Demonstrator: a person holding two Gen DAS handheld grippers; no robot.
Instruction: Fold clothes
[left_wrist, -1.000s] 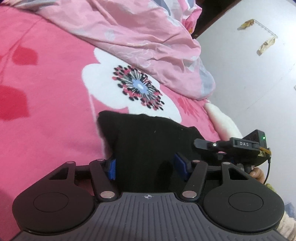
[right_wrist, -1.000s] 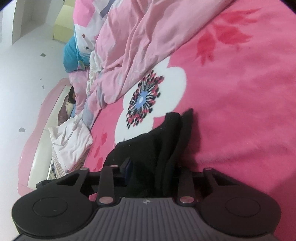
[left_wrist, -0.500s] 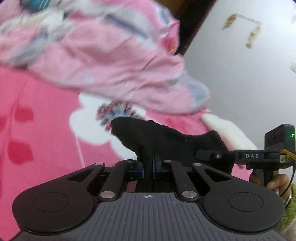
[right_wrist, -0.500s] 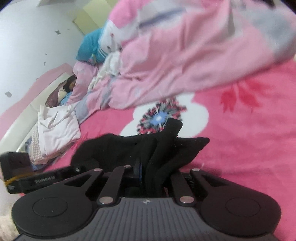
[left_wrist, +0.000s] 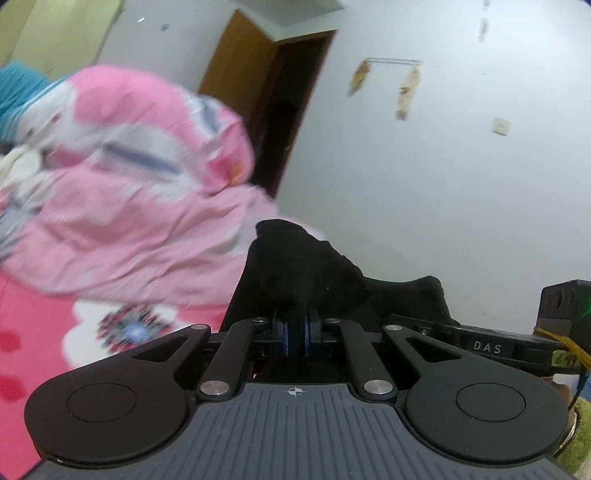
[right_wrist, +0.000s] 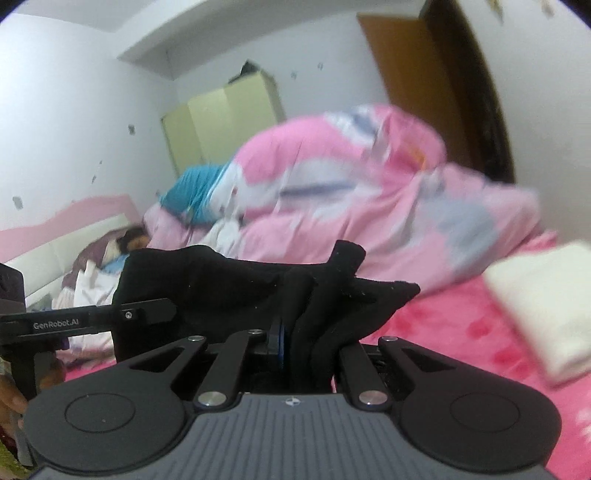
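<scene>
The left claw (left_wrist: 296, 338) is clamped narrow on a bunched edge of the soft black knit garment (left_wrist: 306, 269), its blue pads (left_wrist: 283, 336) pressed tight against the cloth. The right claw (right_wrist: 295, 341) is likewise pinched on another edge of the same garment (right_wrist: 229, 284), the fabric spilling in folds over its fingers. The garment hangs in the air between the two claws, lifted clear of the bright pink flower-printed bed cover (left_wrist: 44, 325), and it sags in the span from one grip to the other.

The step in hand looks like raising and spreading the piece before laying it flat. To do it well, the two grips should probably draw apart until the top edge runs straight, with both claws kept level so the cloth hangs evenly. The bunching at each pad suggests more than one layer is caught, so a gentle shake may help the lower part drop free. The rumpled pale pink quilt (right_wrist: 369, 206) lies near behind, and a folded cream cloth (right_wrist: 546, 306) sits on the bed to the right; the garment is best lowered onto open cover, short of both.
</scene>
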